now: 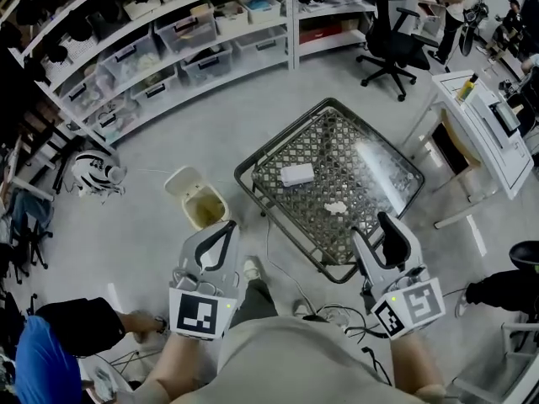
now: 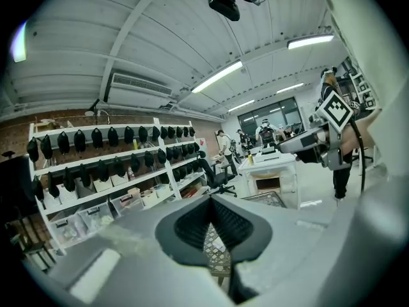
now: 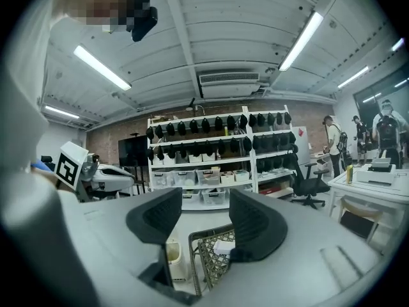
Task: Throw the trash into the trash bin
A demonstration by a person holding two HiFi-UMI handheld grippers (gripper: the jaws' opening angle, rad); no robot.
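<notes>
Trash run, desk (image 1: pixel 330 102): my R gripper (image 1: pixel 375 231), jaws apart & empty, is nearest the paper wad (image 1: pixel 334 206) straight ahead. L gripper (image 1: pixel 225 227), jaws together, hangs by the bin (image 1: pixel 184 183) left of desk.

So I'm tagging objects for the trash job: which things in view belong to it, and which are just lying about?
Belonging to the job: crumpled white scrap on the mesh table; open trash bin on the floor beside it; flat white packet on the table, possibly trash.
Just lying about: office chair; storage shelves; white desk.
</notes>
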